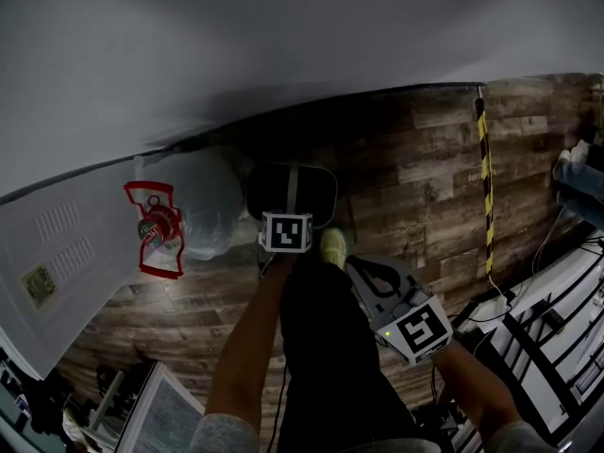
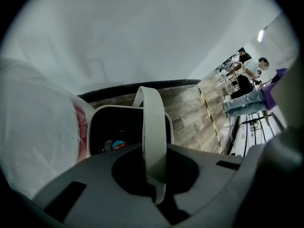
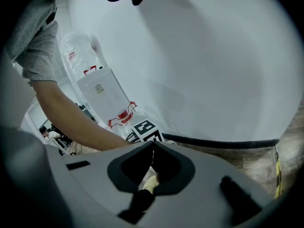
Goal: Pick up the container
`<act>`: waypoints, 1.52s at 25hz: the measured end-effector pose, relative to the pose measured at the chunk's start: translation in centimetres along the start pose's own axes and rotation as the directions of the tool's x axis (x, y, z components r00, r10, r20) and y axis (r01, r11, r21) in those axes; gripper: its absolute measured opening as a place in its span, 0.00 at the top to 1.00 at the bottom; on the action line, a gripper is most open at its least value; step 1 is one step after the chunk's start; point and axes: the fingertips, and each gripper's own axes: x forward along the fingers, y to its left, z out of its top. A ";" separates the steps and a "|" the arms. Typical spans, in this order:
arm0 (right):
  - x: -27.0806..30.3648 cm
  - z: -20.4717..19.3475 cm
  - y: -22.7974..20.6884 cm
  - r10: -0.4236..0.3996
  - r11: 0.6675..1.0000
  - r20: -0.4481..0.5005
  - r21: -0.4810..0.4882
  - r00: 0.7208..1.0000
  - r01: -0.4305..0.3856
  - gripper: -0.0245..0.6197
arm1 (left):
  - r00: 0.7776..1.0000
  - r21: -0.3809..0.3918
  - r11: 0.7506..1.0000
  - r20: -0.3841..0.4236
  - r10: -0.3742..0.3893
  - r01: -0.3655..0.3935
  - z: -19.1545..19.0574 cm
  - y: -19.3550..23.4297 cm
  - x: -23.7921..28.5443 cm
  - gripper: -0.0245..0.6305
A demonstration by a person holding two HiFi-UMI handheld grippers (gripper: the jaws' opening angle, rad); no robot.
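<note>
The container [image 1: 269, 192] is a black bin with a white rim and a white hoop handle [image 1: 293, 189], standing on the wood floor against the wall. My left gripper [image 1: 288, 217] hangs right over it. In the left gripper view the handle [image 2: 154, 127] runs up between the jaws, and the left gripper [image 2: 155, 175] is shut on it. Small bits of litter lie inside the container [image 2: 118, 129]. My right gripper [image 1: 353, 266] hovers lower right of the bin. Its jaws meet at the tips, so the right gripper [image 3: 153, 145] is shut on nothing.
A big clear water bottle [image 1: 198, 206] with a red cap [image 1: 156, 226] lies left of the bin, touching it. A white cabinet [image 1: 57, 253] stands farther left. Yellow-black tape [image 1: 485, 177] crosses the floor at right. A shoe [image 1: 332, 246] is beside the bin.
</note>
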 end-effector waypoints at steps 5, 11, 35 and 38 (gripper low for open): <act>-3.0 1.5 0.4 -0.025 1.000 -0.017 0.008 1.000 0.025 0.92 | 0.997 -0.021 0.999 -0.063 0.038 -0.039 -2.9 -0.8 -4.2 0.94; -7.5 7.0 0.9 -0.030 0.999 0.070 -0.030 0.997 0.032 0.92 | 0.999 -0.116 0.993 -0.031 -0.025 0.021 -4.5 -4.0 -10.4 0.94; -28.7 21.9 6.6 -0.180 0.972 0.333 -0.083 0.926 0.219 0.92 | 0.999 -0.294 0.956 0.050 0.003 0.012 -14.3 -8.7 -31.6 0.94; -30.4 23.4 7.7 -0.201 0.968 0.370 -0.065 0.907 0.241 0.92 | 0.999 -0.262 0.965 0.044 0.007 0.005 -15.2 -8.2 -32.8 0.94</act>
